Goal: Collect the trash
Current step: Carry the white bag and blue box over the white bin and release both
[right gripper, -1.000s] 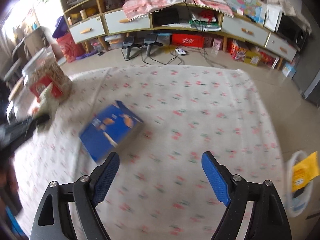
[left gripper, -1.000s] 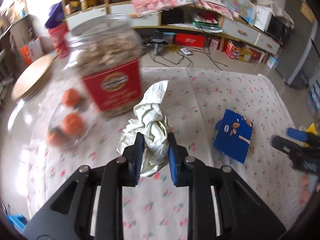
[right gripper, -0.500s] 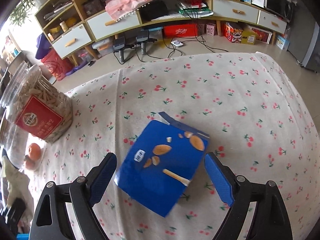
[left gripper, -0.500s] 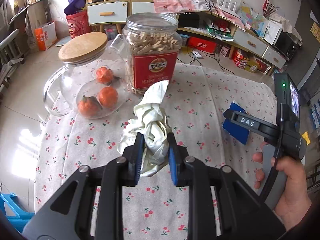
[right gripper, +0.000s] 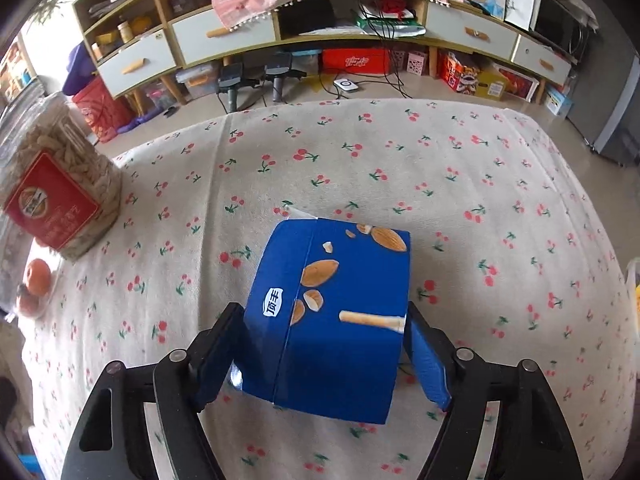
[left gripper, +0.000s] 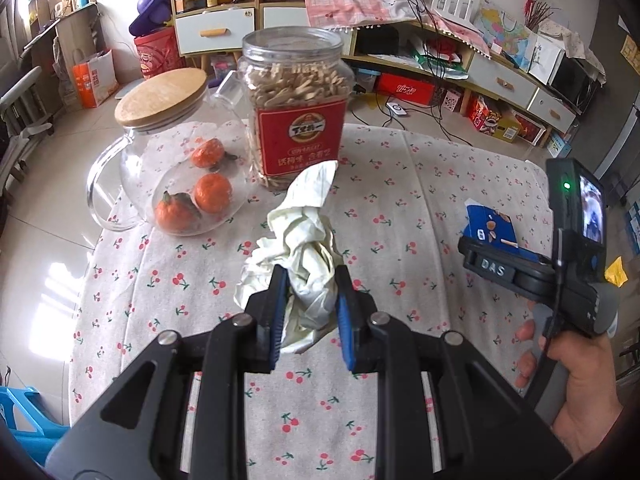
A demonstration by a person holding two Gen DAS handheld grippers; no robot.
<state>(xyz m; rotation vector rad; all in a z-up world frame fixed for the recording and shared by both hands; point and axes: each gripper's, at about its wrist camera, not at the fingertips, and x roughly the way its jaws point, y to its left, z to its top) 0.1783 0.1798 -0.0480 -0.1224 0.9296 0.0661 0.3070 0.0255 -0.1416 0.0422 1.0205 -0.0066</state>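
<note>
My left gripper (left gripper: 312, 304) is shut on a crumpled white paper wad (left gripper: 300, 236), held just above the cherry-print tablecloth (left gripper: 400, 184). A blue snack box (right gripper: 332, 312) printed with almonds lies on the cloth between the fingers of my right gripper (right gripper: 324, 344). Its jaws are closing, with the blue pads (right gripper: 424, 360) close beside the box's two long edges. In the left wrist view the same blue box (left gripper: 488, 224) shows at the right, partly hidden behind the right tool held by a hand (left gripper: 576, 400).
A clear jar of stick snacks with a red label (left gripper: 296, 112) and a glass jug with a wooden lid (left gripper: 160, 100) holding oranges stand at the table's far left. A blue stool (left gripper: 20, 412) is on the floor. Shelves and cables lie beyond the table.
My right gripper has come down over the blue box, and its jaws have narrowed around it. The left gripper has kept its hold on the paper wad while shifting a little.
</note>
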